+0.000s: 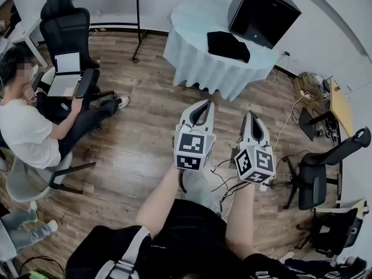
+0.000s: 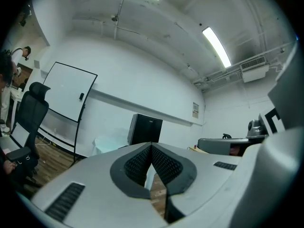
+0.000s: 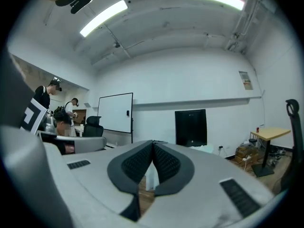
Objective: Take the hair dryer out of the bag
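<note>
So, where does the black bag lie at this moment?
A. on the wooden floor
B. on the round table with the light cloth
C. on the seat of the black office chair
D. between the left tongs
B: the head view shows the black bag lying on the cloth-covered round table, next to the black box.
</note>
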